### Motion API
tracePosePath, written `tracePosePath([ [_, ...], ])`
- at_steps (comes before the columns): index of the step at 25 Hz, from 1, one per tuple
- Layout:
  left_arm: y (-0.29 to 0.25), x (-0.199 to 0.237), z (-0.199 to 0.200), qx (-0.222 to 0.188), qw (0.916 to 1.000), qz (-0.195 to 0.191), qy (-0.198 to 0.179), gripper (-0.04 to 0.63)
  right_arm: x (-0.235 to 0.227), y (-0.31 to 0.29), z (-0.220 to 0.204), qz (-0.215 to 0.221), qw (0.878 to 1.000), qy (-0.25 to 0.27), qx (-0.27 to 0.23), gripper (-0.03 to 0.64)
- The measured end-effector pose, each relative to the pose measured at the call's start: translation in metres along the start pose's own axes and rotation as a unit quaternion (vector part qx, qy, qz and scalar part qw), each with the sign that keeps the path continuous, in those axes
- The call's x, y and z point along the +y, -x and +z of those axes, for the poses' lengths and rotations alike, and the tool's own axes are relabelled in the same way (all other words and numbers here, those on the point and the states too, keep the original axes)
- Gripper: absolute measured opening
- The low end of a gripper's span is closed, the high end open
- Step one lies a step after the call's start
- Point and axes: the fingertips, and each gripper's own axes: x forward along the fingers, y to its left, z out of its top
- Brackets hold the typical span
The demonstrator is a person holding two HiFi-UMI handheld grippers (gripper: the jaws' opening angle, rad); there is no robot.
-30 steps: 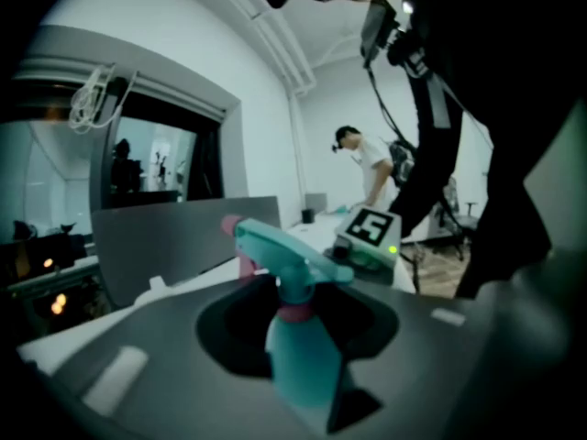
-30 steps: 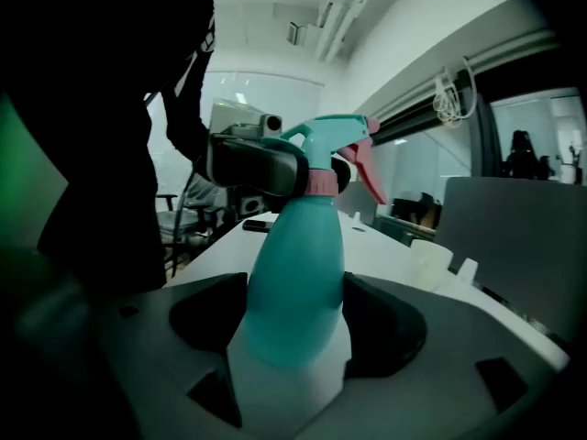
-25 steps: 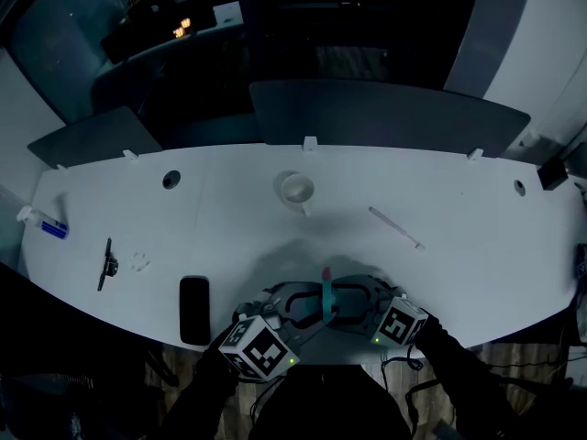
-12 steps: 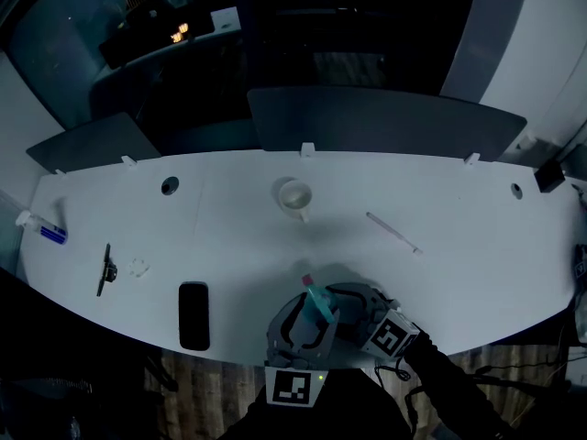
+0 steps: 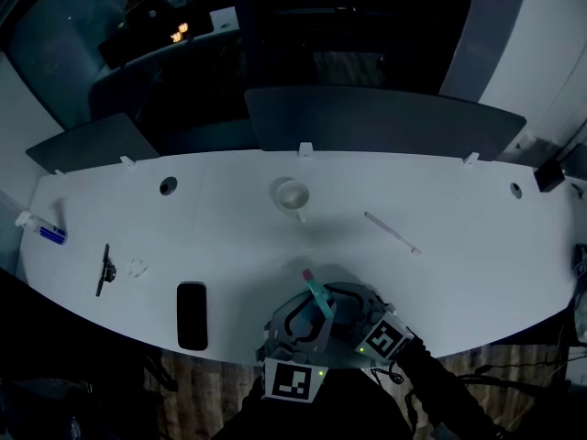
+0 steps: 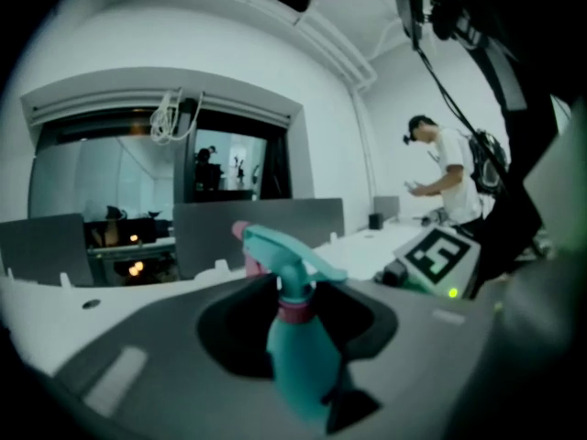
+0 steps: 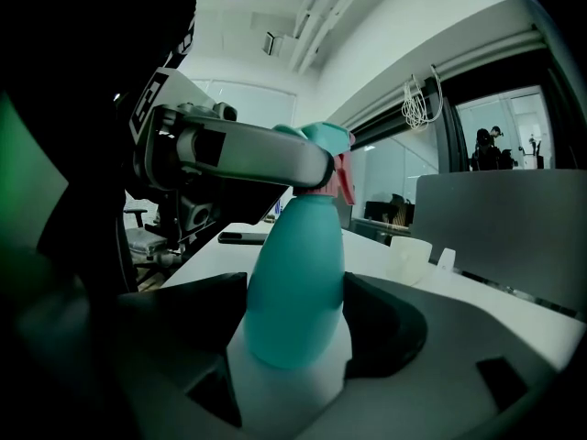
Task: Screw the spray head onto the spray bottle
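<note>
A teal spray bottle (image 5: 318, 299) with a pink nozzle tip and pink collar is held upright over the table's near edge (image 5: 229, 356), its head slightly tilted. My right gripper (image 7: 293, 337) is shut on the bottle's body (image 7: 293, 282), as seen in the right gripper view. In the left gripper view the teal spray head (image 6: 280, 250) stands up between the jaws. My left gripper (image 6: 298, 365) is closing round it, one grey finger (image 7: 248, 154) lying across the head. Both grippers, left (image 5: 307, 317) and right (image 5: 347, 312), meet at the bottle.
A black phone (image 5: 192, 314) lies left of the grippers. A white cup (image 5: 292, 193) stands mid-table and a thin white stick (image 5: 393, 232) lies to its right. A black tool (image 5: 107, 269) and a small bottle (image 5: 41, 230) lie far left. A person (image 6: 449, 172) stands beyond the desk.
My left gripper swung from the bottle's left round to the near side, its marker cube now facing the head camera. The bottle leaned left. Little has moved in the last half second.
</note>
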Motion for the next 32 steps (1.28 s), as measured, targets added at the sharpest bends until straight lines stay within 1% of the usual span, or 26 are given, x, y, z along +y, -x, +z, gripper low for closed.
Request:
tracePosePath([
  [4,0.000,-0.006,-0.003,0.029,0.9976,-0.057,-0.026,0.130,0.002,0.002,0.002,0.011,1.000,-0.013,-0.011,0.337],
  [6,0.001,-0.011,-0.003,0.027,0.9940,-0.097,-0.043,0.129,0.004,0.003,0.001,0.020,1.000,-0.007,-0.011,0.337],
  [8,0.004,-0.016,-0.004,0.019,0.9875,-0.143,-0.064,0.129,0.006,0.004,-0.001,0.043,0.999,0.008,-0.004,0.337],
  [10,0.009,-0.019,-0.003,0.005,0.9785,-0.189,-0.082,0.127,0.011,0.005,-0.005,0.075,0.997,0.027,0.010,0.337],
  [11,0.011,-0.019,-0.002,-0.005,0.9743,-0.209,-0.085,0.129,0.012,0.006,-0.007,0.093,0.995,0.036,0.018,0.337],
  [12,0.012,-0.018,-0.002,-0.015,0.9712,-0.224,-0.080,0.129,0.013,0.005,-0.006,0.108,0.993,0.043,0.023,0.336],
  [14,0.015,-0.012,-0.003,-0.028,0.9691,-0.239,-0.056,0.129,0.014,0.003,-0.005,0.125,0.990,0.050,0.030,0.336],
  [15,0.015,-0.009,-0.004,-0.030,0.9700,-0.237,-0.045,0.129,0.014,0.002,-0.004,0.125,0.990,0.048,0.031,0.337],
  [17,0.014,-0.008,-0.005,-0.030,0.9733,-0.225,-0.033,0.129,0.013,-0.001,-0.005,0.110,0.993,0.031,0.030,0.337],
  [19,0.014,-0.008,-0.004,-0.035,0.9782,-0.203,-0.027,0.129,0.012,0.000,-0.007,0.075,0.997,0.003,0.026,0.339],
  [21,0.013,-0.002,-0.003,-0.040,0.9850,-0.168,-0.012,0.129,0.008,0.006,-0.002,0.018,0.999,-0.023,0.021,0.339],
  [23,0.011,0.004,-0.005,-0.036,0.9912,-0.127,-0.003,0.129,0.004,0.013,0.007,-0.048,0.998,-0.043,0.011,0.339],
  [26,0.008,0.002,-0.006,-0.024,0.9968,-0.075,-0.014,0.129,0.003,0.010,0.011,-0.142,0.988,-0.058,0.019,0.339],
  [28,0.007,-0.001,-0.004,-0.026,0.9986,-0.044,-0.015,0.129,0.002,0.002,0.008,-0.195,0.979,-0.047,0.035,0.339],
  [29,0.007,-0.002,-0.004,-0.029,0.9990,-0.033,-0.013,0.129,0.001,0.000,0.006,-0.212,0.976,-0.038,0.041,0.339],
  [30,0.007,-0.002,-0.003,-0.030,0.9991,-0.026,-0.013,0.127,-0.001,-0.001,0.005,-0.217,0.975,-0.029,0.042,0.339],
  [32,0.007,-0.001,-0.004,-0.028,0.9989,-0.033,-0.018,0.127,-0.001,-0.002,0.006,-0.195,0.980,-0.018,0.036,0.337],
])
